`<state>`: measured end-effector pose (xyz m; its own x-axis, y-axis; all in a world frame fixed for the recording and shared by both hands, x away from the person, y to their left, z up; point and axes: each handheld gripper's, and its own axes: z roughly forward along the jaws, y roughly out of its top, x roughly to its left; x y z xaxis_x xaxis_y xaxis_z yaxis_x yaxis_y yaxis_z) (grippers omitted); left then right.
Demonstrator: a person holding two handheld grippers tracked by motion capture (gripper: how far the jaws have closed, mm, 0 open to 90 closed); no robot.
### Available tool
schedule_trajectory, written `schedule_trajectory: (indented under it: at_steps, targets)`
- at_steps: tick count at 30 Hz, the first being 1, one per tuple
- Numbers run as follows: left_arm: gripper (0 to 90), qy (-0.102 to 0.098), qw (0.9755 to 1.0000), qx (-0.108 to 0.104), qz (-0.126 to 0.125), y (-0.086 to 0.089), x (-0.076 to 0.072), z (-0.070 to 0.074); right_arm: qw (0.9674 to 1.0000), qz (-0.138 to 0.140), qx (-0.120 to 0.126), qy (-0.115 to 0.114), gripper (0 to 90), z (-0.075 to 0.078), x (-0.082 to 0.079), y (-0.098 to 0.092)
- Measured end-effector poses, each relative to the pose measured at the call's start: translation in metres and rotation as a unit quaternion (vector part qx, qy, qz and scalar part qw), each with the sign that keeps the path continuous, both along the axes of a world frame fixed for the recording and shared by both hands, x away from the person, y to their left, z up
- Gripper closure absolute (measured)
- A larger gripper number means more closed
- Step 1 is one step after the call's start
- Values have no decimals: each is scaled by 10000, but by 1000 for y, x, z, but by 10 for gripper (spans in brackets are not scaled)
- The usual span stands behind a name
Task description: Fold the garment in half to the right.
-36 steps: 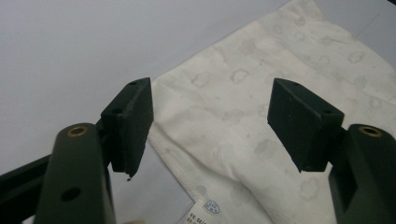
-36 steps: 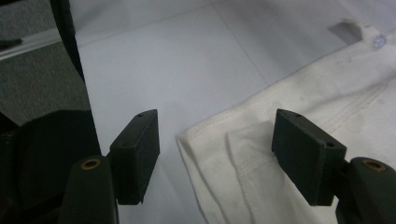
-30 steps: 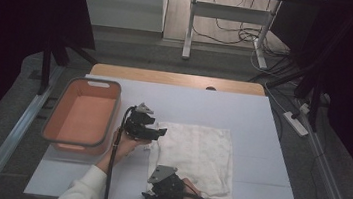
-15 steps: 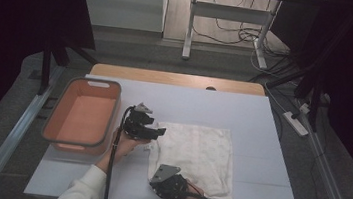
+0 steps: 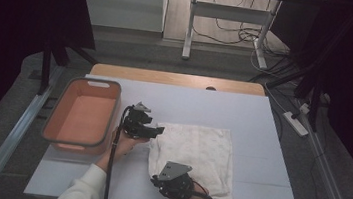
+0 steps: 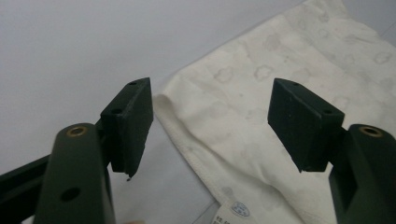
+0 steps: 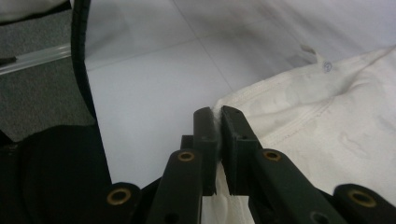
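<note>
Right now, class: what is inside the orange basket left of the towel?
The orange basket looks empty: its bare floor shows. The strip just behind its near wall is hidden in the high view.

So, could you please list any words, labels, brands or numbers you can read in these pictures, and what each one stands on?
No text can be read.
Small sewn tag at the white towel's edge: a round blue mark, too blurred to read.
The same tag in the right gripper view: too small to read.
Orange bin: no print seen.
</note>
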<state>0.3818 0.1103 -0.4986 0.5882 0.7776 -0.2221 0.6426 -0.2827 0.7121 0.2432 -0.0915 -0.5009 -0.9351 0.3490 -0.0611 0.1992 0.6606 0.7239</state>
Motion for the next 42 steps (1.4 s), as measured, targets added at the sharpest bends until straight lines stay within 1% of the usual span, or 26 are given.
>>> schedule_trajectory:
  at_steps: [3,10,12,16,18,25,30,32,34,37,39,42]
  targets:
    - [312,16,10000,29,24,-1,3,-2,10000,-13,53,16,847,2,0,-1]
    - [312,63,9999,138,50,-3,12,-10,10000,3,30,49,847,-1,0,-1]
    - [312,89,9997,219,60,-5,16,-14,10000,13,27,51,847,-3,0,-1]
    - [312,140,9994,302,96,-7,21,-18,10000,14,0,53,847,-3,0,-2]
    - [310,162,9993,305,113,-7,22,-20,10000,8,20,55,847,-3,0,-2]
    - [330,191,9994,277,5,-12,27,-25,10000,6,20,75,846,-5,0,-3]
    - [334,241,9989,391,-55,-16,28,-29,10000,18,6,64,846,-5,0,-3]
    - [341,275,9988,404,-47,-17,29,-31,10000,17,5,55,846,-5,0,-3]
    - [358,310,9986,416,-51,-17,29,-32,10000,18,6,56,846,-5,0,-3]
    - [394,356,9984,421,-124,-18,30,-34,10000,16,-1,72,846,-5,0,-3]
    - [422,328,9983,471,-126,-19,29,-34,10000,13,-12,68,846,-5,0,-3]
    - [538,351,9984,401,-177,-18,28,-34,10000,18,-32,59,846,-6,0,-3]
